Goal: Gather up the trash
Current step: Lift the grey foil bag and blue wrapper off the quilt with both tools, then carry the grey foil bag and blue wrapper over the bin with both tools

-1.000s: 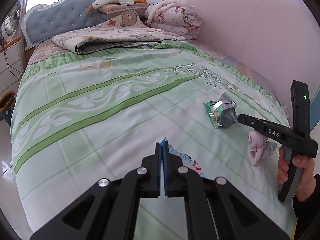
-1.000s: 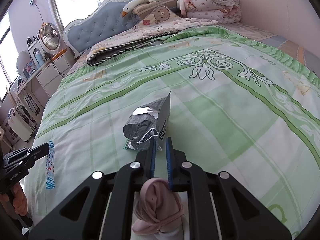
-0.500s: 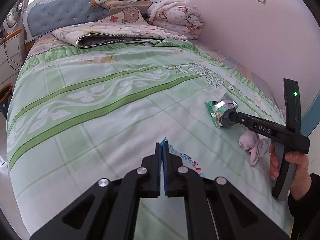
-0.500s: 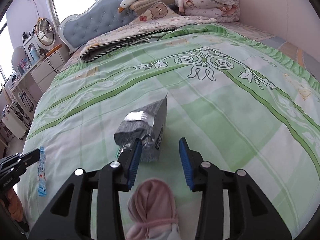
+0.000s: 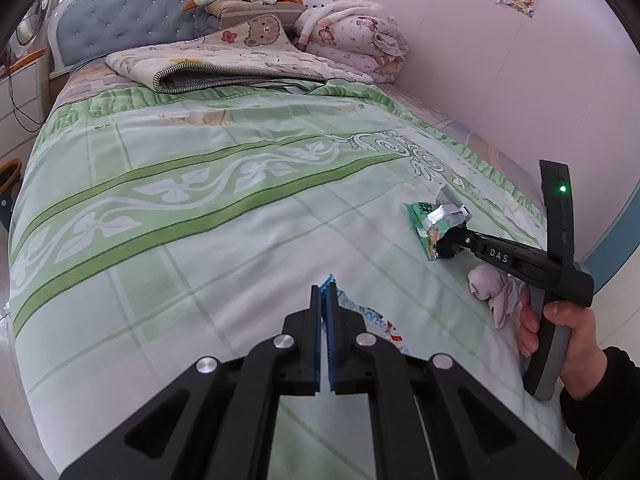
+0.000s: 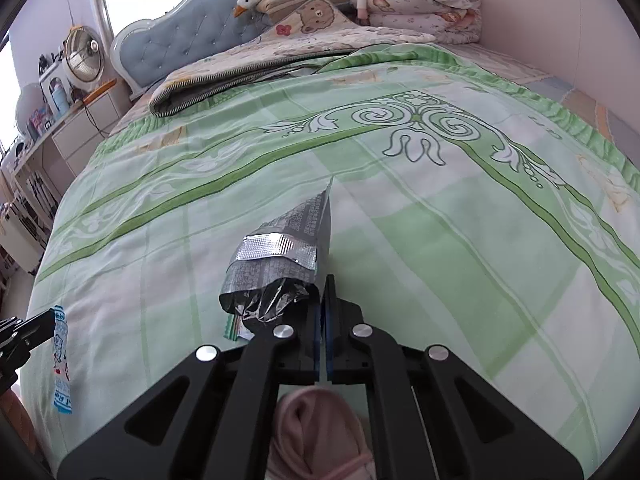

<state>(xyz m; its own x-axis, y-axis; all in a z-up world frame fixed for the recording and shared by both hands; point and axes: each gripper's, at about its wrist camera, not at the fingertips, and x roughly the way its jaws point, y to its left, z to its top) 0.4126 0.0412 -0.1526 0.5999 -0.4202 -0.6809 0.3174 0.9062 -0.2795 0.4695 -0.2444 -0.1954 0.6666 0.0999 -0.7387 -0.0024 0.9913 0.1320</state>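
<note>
Right gripper (image 6: 322, 300) pinched on crumpled foil snack bag (image 6: 280, 264): light, crinkly, slippery; left gripper (image 5: 325, 300) beside it clamps blue wrapper (image 6: 60, 356).

The bedspread (image 6: 440, 216) is pale green and white checked, crossed by darker green bands with white leaf scrolls. The crumpled snack bag (image 6: 280, 268) is silver foil and grey print with a green edge; the far-left wrapper (image 6: 62, 364) is light blue and white. The near sock (image 6: 316, 428) is pink. Both tools are black with blue pads (image 5: 329, 332).
</note>
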